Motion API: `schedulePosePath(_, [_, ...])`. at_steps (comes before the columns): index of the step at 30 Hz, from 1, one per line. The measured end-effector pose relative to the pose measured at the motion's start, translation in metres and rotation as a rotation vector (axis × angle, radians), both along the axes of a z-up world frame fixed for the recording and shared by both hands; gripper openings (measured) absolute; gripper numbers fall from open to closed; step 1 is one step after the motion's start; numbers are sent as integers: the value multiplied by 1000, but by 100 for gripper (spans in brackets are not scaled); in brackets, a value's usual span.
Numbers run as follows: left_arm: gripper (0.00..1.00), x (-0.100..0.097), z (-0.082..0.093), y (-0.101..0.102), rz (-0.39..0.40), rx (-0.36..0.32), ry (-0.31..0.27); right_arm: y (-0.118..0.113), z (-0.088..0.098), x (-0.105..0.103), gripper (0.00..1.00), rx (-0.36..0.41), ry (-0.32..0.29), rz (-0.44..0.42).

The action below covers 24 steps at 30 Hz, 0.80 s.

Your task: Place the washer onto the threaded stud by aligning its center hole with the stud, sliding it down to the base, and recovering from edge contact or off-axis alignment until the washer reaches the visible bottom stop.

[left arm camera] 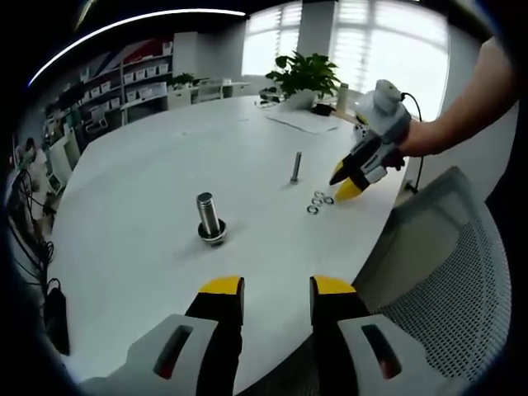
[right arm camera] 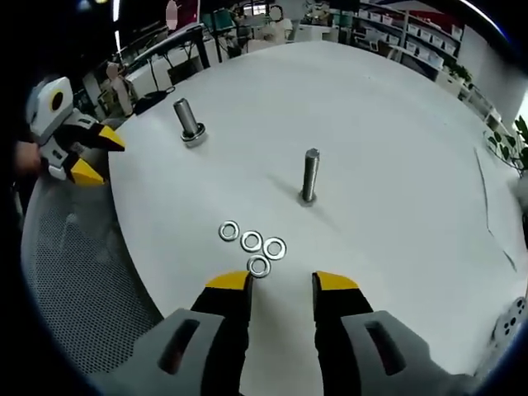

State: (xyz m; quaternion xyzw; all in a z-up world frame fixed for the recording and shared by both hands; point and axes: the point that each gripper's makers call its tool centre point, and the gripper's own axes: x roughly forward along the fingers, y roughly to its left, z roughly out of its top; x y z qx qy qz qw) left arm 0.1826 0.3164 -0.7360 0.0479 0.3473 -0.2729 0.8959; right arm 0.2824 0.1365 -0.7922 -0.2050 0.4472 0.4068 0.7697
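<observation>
Four washers lie loose on the white tabletop just ahead of the right gripper, none yet picked up.

Right fingers stand open and empty, poised near the cluster; the slim threaded stud rises bare beyond it. Left gripper hangs back, fingers open, facing a thicker bolt that seems to carry a ring at its base. Judged from this, grasping, aligning and sliding down all remain ahead.
</observation>
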Motion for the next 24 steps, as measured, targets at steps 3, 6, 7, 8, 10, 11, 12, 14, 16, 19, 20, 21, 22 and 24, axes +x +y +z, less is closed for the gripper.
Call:
schedulePosePath(3, [30, 0, 0, 0, 1, 1, 0, 7, -1, -5, 28, -17, 9, 39])
schedulePosePath(6, [30, 0, -1, 1, 2, 2, 2, 8, -3, -8, 27, -40, 8, 77])
schedulePosePath(7, [30, 0, -1, 1, 2, 2, 2, 9, -4, -9, 26, -45, 11, 88])
schedulePosePath(8, [30, 0, -1, 1, 1, 2, 2, 10, -4, -9, 26, -49, 10, 91])
schedulePosePath(10, [29, -1, 0, 0, 0, 2, 2, 11, -3, -9, 26, -42, 10, 102])
schedulePosePath(11, [29, -1, 0, 0, -1, 1, 2, 12, -4, -8, 26, -44, 9, 107])
schedulePosePath(12, [29, 0, -1, 0, -1, 4, 2, 11, -5, -7, 25, -56, 2, 118])
schedulePosePath(14, [29, 0, -1, 1, -2, 6, 2, 12, -5, -8, 24, -67, -2, 137])
schedulePosePath(16, [29, 0, -1, 1, -1, 7, -1, 13, -4, -12, 22, -87, -9, 186])
schedulePosePath(19, [29, 1, -1, 1, 0, 7, -2, 16, -5, -16, 19, -101, -16, 243])
schedulePosePath(20, [29, 1, -1, 1, 0, 7, -3, 16, -6, -16, 17, -114, -21, 265])
schedulePosePath(21, [29, 1, -1, 1, 0, 7, -5, 17, -6, -16, 16, -116, -19, 273])
schedulePosePath(22, [29, 1, 0, 1, -1, 8, -5, 18, -6, -16, 16, -119, -22, 284])
schedulePosePath(24, [29, 1, 0, 1, -1, 9, -5, 18, -6, -15, 16, -122, -16, 296])
